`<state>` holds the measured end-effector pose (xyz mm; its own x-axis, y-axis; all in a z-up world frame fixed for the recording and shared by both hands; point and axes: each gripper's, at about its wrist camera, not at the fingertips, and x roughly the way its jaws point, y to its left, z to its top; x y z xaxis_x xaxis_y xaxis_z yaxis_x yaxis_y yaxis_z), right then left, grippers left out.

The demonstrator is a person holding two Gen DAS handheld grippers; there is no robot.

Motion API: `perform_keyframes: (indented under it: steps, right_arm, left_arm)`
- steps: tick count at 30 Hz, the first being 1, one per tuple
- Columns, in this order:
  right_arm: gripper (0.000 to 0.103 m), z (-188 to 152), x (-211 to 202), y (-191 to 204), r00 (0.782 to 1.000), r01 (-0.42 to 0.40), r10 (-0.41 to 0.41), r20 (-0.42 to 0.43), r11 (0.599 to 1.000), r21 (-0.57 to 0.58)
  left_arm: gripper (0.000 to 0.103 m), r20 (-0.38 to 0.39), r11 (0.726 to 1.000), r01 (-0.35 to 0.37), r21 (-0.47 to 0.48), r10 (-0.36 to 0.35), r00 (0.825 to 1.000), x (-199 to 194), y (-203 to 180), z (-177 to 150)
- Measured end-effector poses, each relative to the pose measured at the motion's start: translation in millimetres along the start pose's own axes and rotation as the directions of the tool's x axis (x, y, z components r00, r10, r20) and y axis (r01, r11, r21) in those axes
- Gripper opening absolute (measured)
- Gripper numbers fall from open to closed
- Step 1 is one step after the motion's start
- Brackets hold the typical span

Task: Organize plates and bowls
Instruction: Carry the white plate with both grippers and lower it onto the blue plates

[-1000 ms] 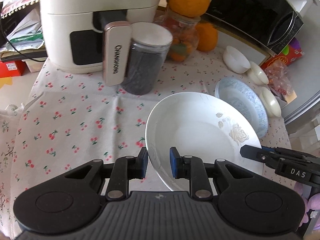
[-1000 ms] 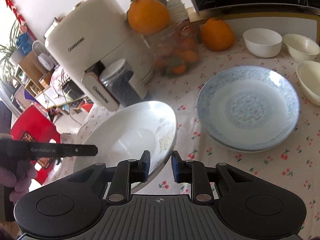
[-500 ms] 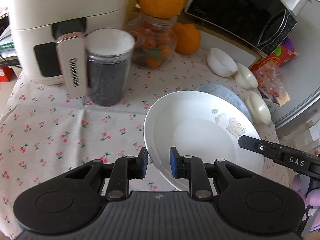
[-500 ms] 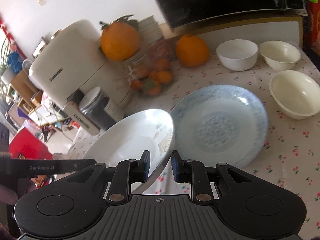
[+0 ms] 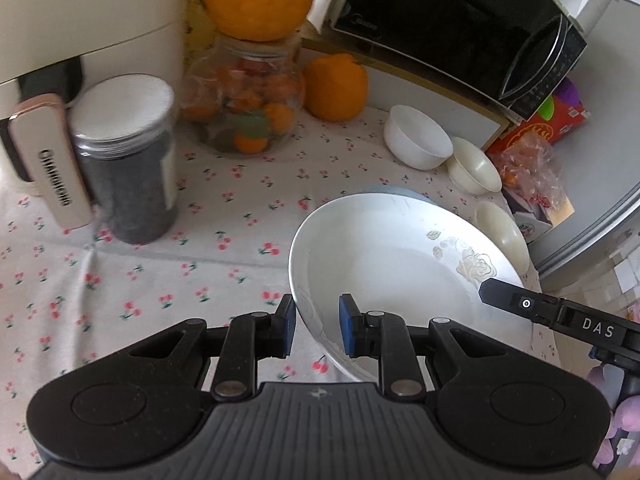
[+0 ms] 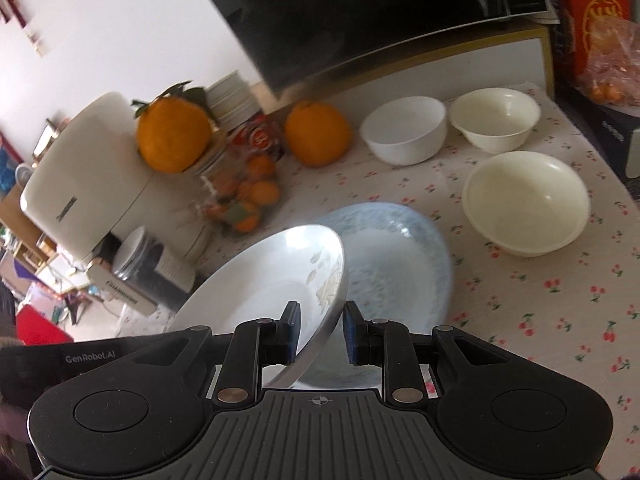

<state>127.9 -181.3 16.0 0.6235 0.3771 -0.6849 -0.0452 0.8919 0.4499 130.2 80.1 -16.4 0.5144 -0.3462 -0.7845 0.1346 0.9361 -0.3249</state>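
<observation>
A white plate with a pale flower print is held above the table by both grippers. My left gripper is shut on its near-left rim. My right gripper is shut on the opposite rim of the plate. A blue patterned plate lies on the cloth just beyond and partly under the white plate; only its far edge shows in the left wrist view. Three bowls stand behind: a white one and two cream ones.
A cream air fryer, a dark jar with a white lid, a glass jar of small oranges and a loose orange stand at the back left. A black microwave sits behind. The table's right edge is near the bowls.
Both grippers have carried the white plate to the right and forward. It now overlaps the blue plate, hiding most of it in the left wrist view. The bowls appear closer.
</observation>
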Motion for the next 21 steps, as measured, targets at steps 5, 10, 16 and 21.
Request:
perform_keyframes:
  steps: [5,10,16,21]
  right_arm:
    - [0.023,4.1,2.7,-14.3,0.999,0.033,-0.033,0.009,0.999,0.018]
    - [0.023,6.0,6.2,-25.5,0.998,0.059,-0.060,0.008,0.998,0.037]
    - [0.023,7.4,11.4,-31.8,0.996,0.084,-0.084,0.004,0.995,0.045]
    - [0.023,6.6,17.1,-32.2,0.994,0.106,-0.106,-0.003,0.994,0.037]
  left_arm:
    - [0.020,0.003,1.000,-0.006,0.025,0.006,1.000,13.7,-13.0,3.4]
    - [0.020,-0.005,0.999,-0.021,0.050,0.021,1.000,27.8,-22.6,4.7]
    - [0.020,-0.004,0.996,-0.044,0.077,0.045,0.999,36.3,-29.3,4.7]
    - [0.021,-0.002,0.991,-0.078,0.112,0.079,0.997,41.9,-35.1,4.0]
